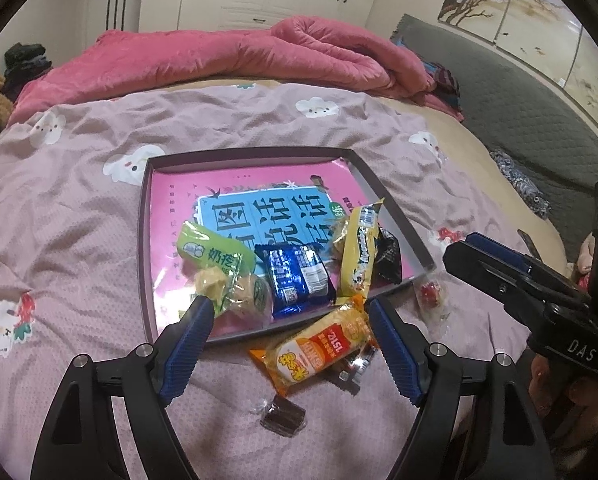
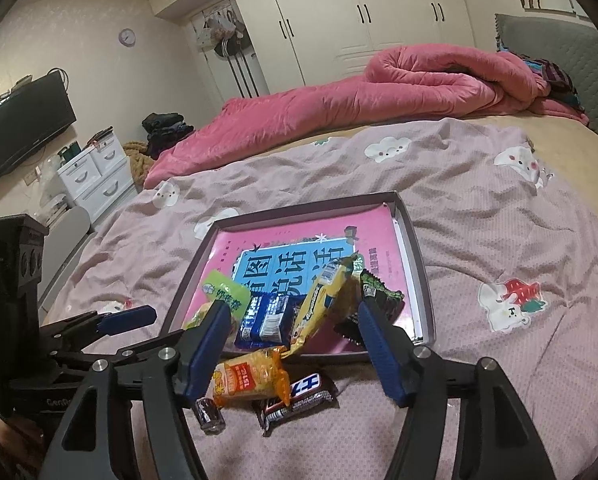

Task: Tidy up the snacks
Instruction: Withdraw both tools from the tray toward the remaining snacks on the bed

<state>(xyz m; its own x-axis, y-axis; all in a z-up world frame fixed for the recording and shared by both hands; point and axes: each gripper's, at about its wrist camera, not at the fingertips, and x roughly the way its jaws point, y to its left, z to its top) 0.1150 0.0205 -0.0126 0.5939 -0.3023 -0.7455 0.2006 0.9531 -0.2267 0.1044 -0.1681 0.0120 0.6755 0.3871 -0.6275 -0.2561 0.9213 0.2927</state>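
We judge the job a little over half done. Inside the shallow tray (image 1: pixel 145 248), which sits on the bed (image 1: pixel 59 200) over a pink book cover (image 1: pixel 235 168), already lie a green packet (image 1: pixel 215 256), a blue packet (image 1: pixel 299 276), a long yellow packet (image 1: pixel 359 252) leaning up on the others, and a dark wrapper (image 1: pixel 389 256) by the tray's right wall.

Outside the tray, on the bedspread just before its near rim, we count what is left: an orange packet (image 1: pixel 323 348) whose far end touches or overlaps the rim, a dark chocolate bar (image 2: pixel 299 398) partly under it, a small dark candy (image 1: pixel 283 416) nearer to us, and a small red sweet (image 1: pixel 429 294) just off the tray's near right corner.

Our left gripper (image 1: pixel 289 312) is spread wide and holds nothing; it hangs above the orange packet, which shows between its fingers. Our right gripper (image 2: pixel 293 320) is also wide and empty, over the same cluster, so the two sit close together and could crowd each other.

The orange packet covering the chocolate bar probably has to go first. A rolled pink quilt (image 1: pixel 239 52) lies well beyond the tray and blocks nothing.
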